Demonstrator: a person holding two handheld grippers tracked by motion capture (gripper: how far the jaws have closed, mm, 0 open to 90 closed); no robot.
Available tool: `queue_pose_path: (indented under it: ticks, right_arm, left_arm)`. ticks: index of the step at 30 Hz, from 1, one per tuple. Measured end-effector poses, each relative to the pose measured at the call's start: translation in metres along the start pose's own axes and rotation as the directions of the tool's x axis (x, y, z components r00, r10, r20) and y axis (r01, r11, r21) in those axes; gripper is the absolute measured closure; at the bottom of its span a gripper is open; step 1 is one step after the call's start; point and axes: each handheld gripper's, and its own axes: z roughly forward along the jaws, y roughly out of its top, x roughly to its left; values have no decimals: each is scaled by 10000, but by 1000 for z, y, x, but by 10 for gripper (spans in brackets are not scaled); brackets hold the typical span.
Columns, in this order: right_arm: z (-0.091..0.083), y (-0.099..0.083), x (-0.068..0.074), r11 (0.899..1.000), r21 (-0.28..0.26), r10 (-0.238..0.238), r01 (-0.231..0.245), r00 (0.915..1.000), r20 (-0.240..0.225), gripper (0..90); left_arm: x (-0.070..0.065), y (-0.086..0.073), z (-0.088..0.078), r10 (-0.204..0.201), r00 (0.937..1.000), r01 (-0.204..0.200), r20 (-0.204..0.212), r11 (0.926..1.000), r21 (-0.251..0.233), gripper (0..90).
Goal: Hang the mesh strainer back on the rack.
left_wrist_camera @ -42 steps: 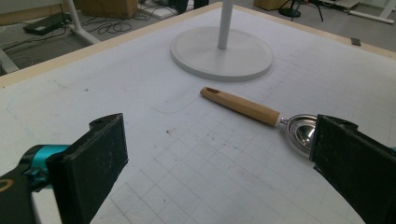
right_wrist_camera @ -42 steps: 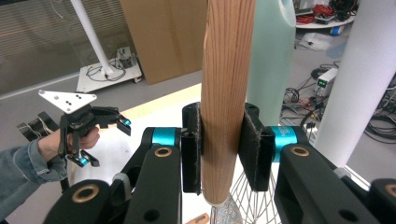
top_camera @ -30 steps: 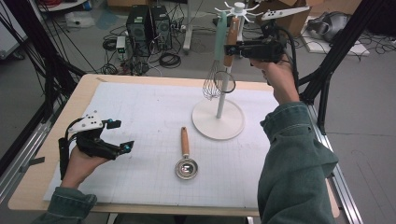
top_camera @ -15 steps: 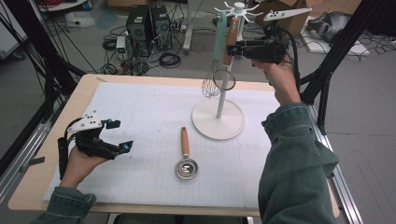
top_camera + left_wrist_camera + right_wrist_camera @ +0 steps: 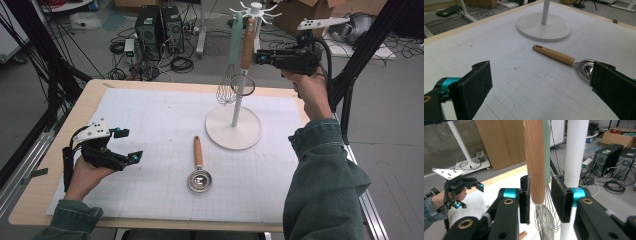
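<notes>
Up at the white hook stand (image 5: pixel 234 125), my right hand-held gripper (image 5: pixel 540 195) brackets the hanging wooden-handled strainer (image 5: pixel 246 50) (left pad touching, right pad apart), jaws just closing. My left hand-held gripper (image 5: pixel 127 146) rests open on the counter (image 5: pixel 60 165).

The high view looks forward and down on the white stand (image 5: pixel 234 132). The left gripper view faces its base (image 5: pixel 543 27) from low on the table; the right gripper view sits close against its pole (image 5: pixel 576 152)
</notes>
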Motion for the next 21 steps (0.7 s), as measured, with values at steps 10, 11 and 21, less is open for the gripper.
queue_pose_path:
  ticks: [10, 11, 21]
  right_arm:
    - [-14, 6, 7, 9992, -126, -379, 377, 9991, -177, 895]
    - [-15, 7, 8, 9991, -163, -398, 395, 9990, -184, 895]
    - [-29, 24, 12, 9979, -445, -463, 464, 9989, 37, 895]
  left_arm:
    - [0, 1, 0, 10, 10000, -10, 11, 10000, -22, 47]
    - [0, 1, 0, 41, 10000, -41, -9, 10000, -16, 47]
    - [0, 1, 1, -2, 10000, 3, 42, 10000, -47, 47]
